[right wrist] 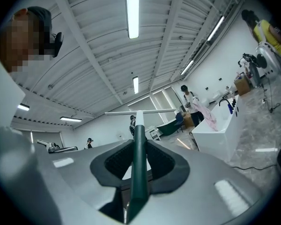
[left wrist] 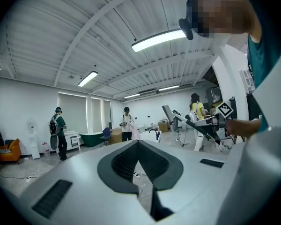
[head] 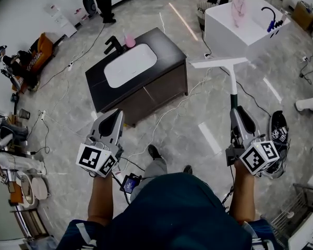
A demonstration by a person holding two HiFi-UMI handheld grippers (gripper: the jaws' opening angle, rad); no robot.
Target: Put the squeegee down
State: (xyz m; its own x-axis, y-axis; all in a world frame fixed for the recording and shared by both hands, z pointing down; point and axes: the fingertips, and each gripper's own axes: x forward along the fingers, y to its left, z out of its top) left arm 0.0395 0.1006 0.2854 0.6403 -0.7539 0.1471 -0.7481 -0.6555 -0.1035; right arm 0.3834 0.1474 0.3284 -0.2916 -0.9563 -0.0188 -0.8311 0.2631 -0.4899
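Squeegee (head: 232, 90): one only, dark green handle end clamped in the right tool (head: 237, 112), held in the air over the floor. Long axis runs straight out along the jaws, away from the person. The white blade sits crosswise at the far end, near the white cabinet (head: 224, 31). Two tools; the left tool (head: 112, 120) is closed on nothing.

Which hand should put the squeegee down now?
Right. The right gripper grips the squeegee by its green handle, while the left gripper has nothing between its jaws.
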